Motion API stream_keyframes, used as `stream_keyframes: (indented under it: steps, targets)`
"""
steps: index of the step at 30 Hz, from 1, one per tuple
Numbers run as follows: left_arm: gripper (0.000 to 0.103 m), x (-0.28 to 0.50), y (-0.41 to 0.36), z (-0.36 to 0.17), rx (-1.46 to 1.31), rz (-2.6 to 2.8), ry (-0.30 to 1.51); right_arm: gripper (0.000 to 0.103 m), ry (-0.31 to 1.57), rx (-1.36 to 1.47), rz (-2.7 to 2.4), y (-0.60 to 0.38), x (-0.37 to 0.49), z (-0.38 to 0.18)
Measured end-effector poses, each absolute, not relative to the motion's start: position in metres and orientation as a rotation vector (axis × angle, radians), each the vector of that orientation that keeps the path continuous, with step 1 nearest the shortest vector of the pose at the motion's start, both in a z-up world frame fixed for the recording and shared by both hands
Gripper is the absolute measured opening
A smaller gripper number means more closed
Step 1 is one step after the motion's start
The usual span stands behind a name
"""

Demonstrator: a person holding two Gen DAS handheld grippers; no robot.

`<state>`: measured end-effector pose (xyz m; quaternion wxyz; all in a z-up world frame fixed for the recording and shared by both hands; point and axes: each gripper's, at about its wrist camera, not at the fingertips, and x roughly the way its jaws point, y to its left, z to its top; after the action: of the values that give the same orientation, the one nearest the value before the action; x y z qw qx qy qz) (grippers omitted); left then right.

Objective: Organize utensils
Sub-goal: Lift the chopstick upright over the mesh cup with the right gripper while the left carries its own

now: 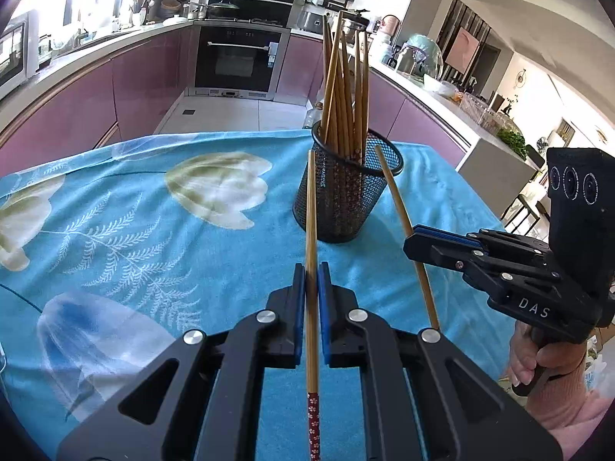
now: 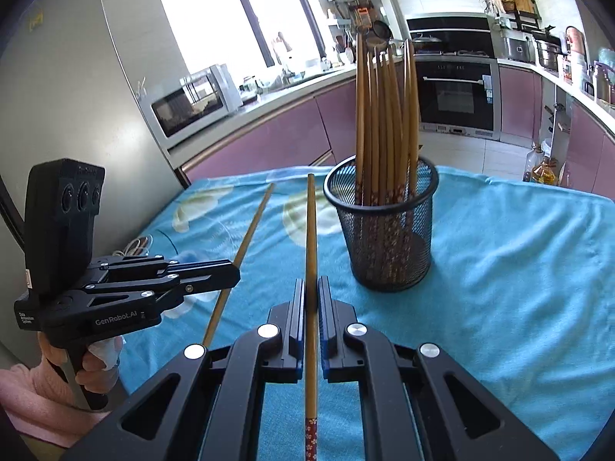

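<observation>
Chopsticks held 1 per hand, both aimed at the mesh cup. We hold the left tongs [image 1: 312, 280] pinched on the left chopstick [image 1: 311, 230], whose long axis runs toward 12 o'clock in the left wrist view, patterned red end trailing toward 6 o'clock and bare tip stopping just short of the mesh cup [image 1: 342, 196]. From this camera the cup stands slightly toward 1 o'clock of the tip. We hold the right tongs [image 2: 312, 292] pressed onto the right chopstick [image 2: 311, 249] in the same manner: axis toward 12 o'clock, tip level with the cup rim, cup [image 2: 388, 230] at about 1 o'clock. Seen from the left camera, the right tongs [image 1: 415, 236] grip their stick [image 1: 407, 230] slantwise, close beside the cup, so we judge the right hand the nearer.

The cup stands upright on the bench [image 1: 134, 211], which is draped in a blue floral cloth, and contains a bundle of chopsticks [image 1: 346, 88], roughly 10, patterned ends down and tips fanning upward. We judge that each held stick must be raised above the rim and turned patterned end down before release; the crowded bundle leaves free space mainly at the near side of the cup.
</observation>
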<state>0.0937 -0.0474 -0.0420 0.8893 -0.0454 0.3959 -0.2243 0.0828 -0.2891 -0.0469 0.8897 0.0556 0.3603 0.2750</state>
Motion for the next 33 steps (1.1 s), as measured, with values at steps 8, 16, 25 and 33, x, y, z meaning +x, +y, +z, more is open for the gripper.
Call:
stream_keyframes:
  steps: [8,16,25,33]
  targets:
    - [0.007,0.082,-0.045,-0.013,-0.130,-0.529,0.758,0.006,0.660,0.148,0.582,-0.298,0.076,-0.024]
    - [0.007,0.074,-0.044,0.010,-0.155,-0.567,0.700,0.006,0.594,0.164,0.586,-0.304,0.072,-0.008]
    - [0.007,0.078,-0.043,0.023,-0.169,-0.560,0.670,0.006,0.539,0.168,0.580,-0.312,0.076,0.008]
    - [0.007,0.084,-0.048,0.037,-0.156,-0.560,0.634,0.006,0.505,0.153,0.565,-0.318,0.081,0.022]
